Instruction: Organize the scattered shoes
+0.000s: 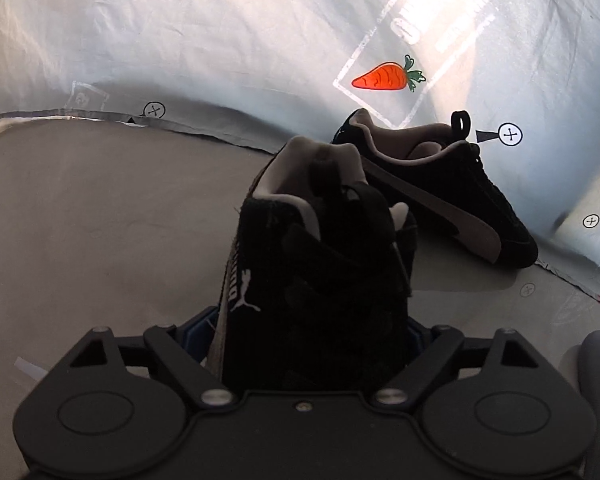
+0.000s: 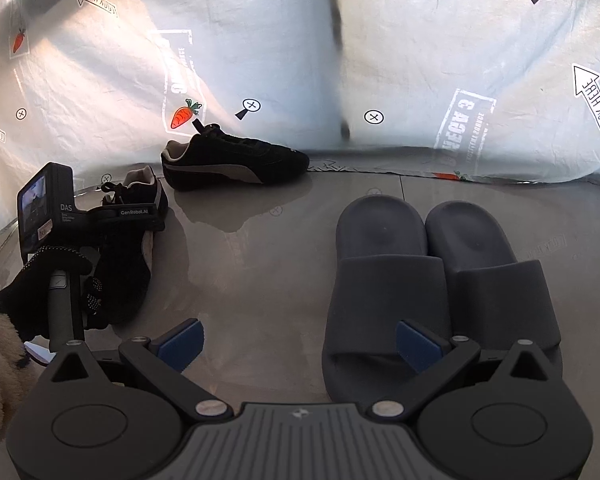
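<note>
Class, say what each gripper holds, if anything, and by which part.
Right gripper: nothing, jaws open. Left gripper straddles the near black sneaker around its front part; whether it actually grips cannot be told.

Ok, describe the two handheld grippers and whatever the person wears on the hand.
Both grippers are matte black with round pivot housings, silver screws and blue finger pads. The right gripper has a ribbed grey top plate. The left gripper carries a small screen, white "DAS" and "GenRobot.AI" lettering, and a grey handle. The hand wears a black knit glove.
</note>
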Demonstrator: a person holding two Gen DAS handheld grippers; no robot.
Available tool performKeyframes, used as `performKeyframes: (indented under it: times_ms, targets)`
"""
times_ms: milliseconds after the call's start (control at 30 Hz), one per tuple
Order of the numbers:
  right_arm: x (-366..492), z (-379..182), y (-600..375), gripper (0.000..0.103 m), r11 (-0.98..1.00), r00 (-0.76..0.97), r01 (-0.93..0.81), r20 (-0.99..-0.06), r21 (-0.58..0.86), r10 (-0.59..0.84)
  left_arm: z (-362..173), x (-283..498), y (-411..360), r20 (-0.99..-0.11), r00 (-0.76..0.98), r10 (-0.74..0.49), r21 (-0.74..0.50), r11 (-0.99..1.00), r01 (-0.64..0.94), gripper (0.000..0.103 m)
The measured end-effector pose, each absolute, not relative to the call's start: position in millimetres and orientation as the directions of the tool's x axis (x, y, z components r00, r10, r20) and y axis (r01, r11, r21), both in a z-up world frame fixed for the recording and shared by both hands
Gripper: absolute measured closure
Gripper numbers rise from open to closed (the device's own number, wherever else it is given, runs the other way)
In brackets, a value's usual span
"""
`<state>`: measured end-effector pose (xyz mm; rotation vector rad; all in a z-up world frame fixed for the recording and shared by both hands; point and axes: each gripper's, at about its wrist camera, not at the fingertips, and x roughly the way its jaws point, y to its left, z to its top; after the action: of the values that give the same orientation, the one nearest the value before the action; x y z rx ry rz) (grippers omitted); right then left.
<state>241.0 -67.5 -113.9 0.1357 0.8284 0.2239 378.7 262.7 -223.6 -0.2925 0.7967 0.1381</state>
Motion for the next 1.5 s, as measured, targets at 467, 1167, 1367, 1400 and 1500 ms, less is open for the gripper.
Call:
performKeyframes:
  times_ms: [467,1167,1367,1400,1500]
  targets:
    - [250,-128,-61,0.001,0.961,0.617,-0.161,-0.736,0.226,0.277,-205,317,239,-0.884,0.462,-0.078,-0.147,0.982,-0.116,0.015]
    - [257,-143,-72,0.001,0.958,0.596,-0.124,-0.752,0.259,0.28,-133,426,244,-0.528,0.766,-0.367,-0.297,0.925,0.239,0.011]
    - [258,-143,-77,0.001,0.959,0.606,-0.124,-0.746,0.255,0.276,-184,529,212,-0.7,0.663,-0.265,-0.072,0.95,0.304,0.049]
    - [258,-143,-79,0.001,0.96,0.607,-0.116,-0.747,0.254,0.271,-189,534,211,-0.709,0.65,-0.273,-0.072,0.945,0.319,0.049]
    - [258,-146,-87,0.001,0.963,0.607,-0.091,-0.752,0.253,0.255,-200,548,216,-0.727,0.586,-0.357,-0.165,0.92,0.355,0.046]
